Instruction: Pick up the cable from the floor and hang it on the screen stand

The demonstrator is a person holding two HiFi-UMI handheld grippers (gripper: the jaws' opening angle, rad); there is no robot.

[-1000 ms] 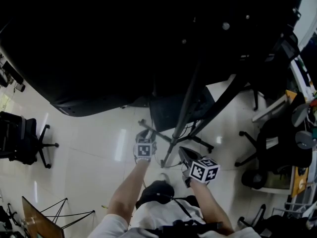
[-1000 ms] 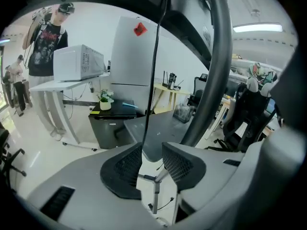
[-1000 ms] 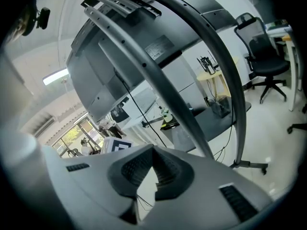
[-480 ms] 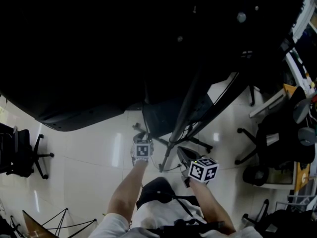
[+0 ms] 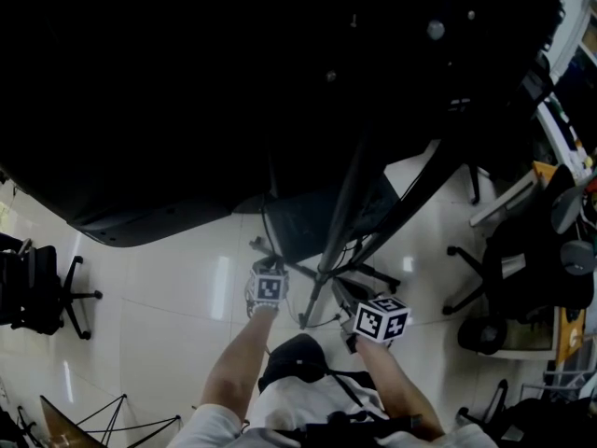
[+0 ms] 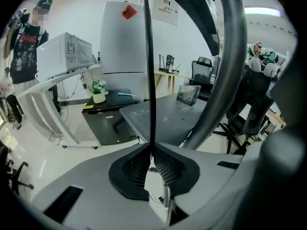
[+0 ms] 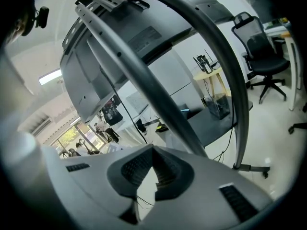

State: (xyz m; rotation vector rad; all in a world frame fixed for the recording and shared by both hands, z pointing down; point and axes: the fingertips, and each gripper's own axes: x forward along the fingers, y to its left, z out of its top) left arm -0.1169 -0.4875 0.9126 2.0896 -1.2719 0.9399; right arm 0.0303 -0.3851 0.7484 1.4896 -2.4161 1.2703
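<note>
A thin black cable runs straight up from my left gripper, whose jaws have just been closing and now pinch the cable between the ribbed pads. The screen stand's curved grey tube rises just to the right of it, above the stand's flat grey base. In the head view the left gripper sits by the stand's foot, under the big black screen. My right gripper is shut with nothing in it, close to the stand's tubes, and its marker cube shows lower right.
Office chairs stand at the left and the right. A person stands by a white table with a white box. A tall white cabinet and a low black unit lie beyond the stand.
The left gripper has sunk a little toward the stand's foot. The right gripper has shifted slightly. The black screen now fills more of the head view.
</note>
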